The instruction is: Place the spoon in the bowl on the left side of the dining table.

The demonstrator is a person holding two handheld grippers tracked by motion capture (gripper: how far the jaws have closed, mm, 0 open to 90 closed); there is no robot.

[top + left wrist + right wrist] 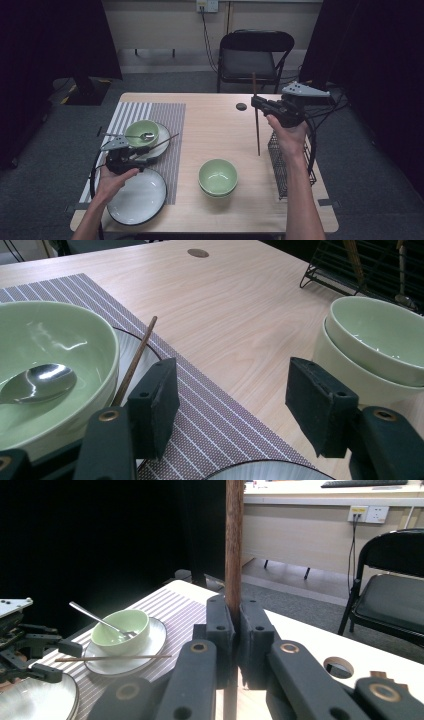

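Note:
My right gripper (257,103) (237,610) is shut on a brown chopstick (257,130) (233,540), which it holds upright above the right half of the table. A second chopstick (160,141) (137,357) (115,657) lies across the small plate (165,132), beside a green bowl (141,132) (75,330) with a spoon (40,382) in it. My left gripper (145,157) (232,385) hovers low over the striped placemat (170,112), just right of that bowl. Its jaws stand open with nothing between them.
A large white plate (137,197) sits at the near left. Two stacked green bowls (218,177) (375,340) stand near the front centre. A black wire rack (280,170) (360,265) lines the right edge. A black chair (250,55) stands behind the table.

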